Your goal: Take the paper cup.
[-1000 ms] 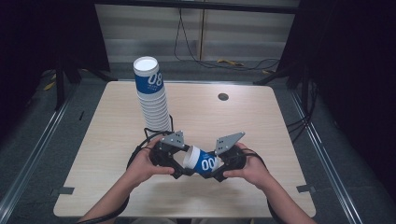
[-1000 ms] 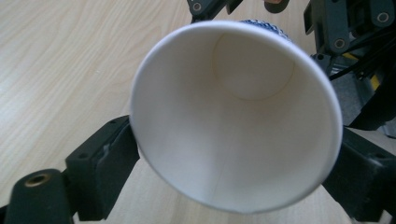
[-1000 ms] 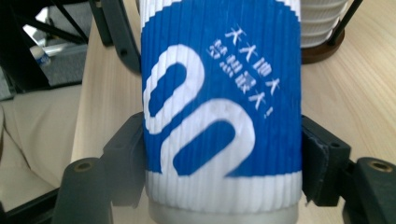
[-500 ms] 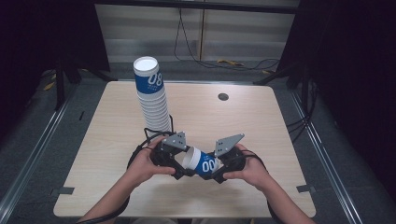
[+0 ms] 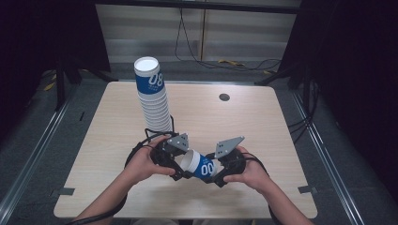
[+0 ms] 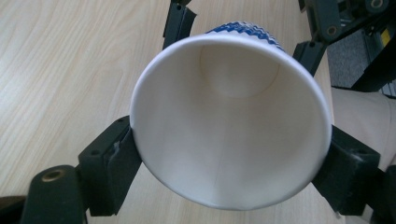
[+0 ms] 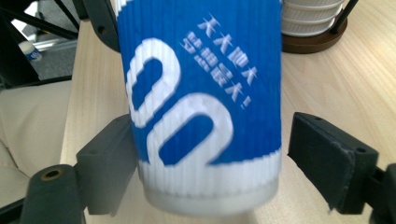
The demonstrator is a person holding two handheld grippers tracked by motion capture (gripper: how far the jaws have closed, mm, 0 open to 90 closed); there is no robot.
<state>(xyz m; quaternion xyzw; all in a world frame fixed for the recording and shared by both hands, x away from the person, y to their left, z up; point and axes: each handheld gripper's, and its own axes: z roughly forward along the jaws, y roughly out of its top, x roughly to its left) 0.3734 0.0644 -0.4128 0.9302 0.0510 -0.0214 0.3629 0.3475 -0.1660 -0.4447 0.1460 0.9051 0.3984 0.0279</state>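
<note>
Pretty clear handover moment here. Blue-and-white ribbed paper cup (image 5: 199,165) lying on its side at the near middle of the light wooden table (image 5: 263,126), held just above the tabletop between both tools. Left gripper (image 5: 177,161) clamped on the cup's wide open rim, jaws just closed in on it, black pads (image 6: 122,161) pressing the rim from both sides in the left gripper view, white inside of the cup facing straight into that camera. Right gripper (image 5: 219,169) at the cup's bottom end, jaws just opened up: in the right gripper view the left pad (image 7: 114,158) looks right against the blue wall, the right pad standing clear with a visible gap, so let go rather than squeezing. Cup (image 7: 201,100) with big white digits and some white lettering on the blue band. Tall leaning stack of matching paper cups (image 5: 152,96) farther back on the left of the table, well apart from the held cup. Small dark round spot (image 5: 224,97) on the far side of the table.
</note>
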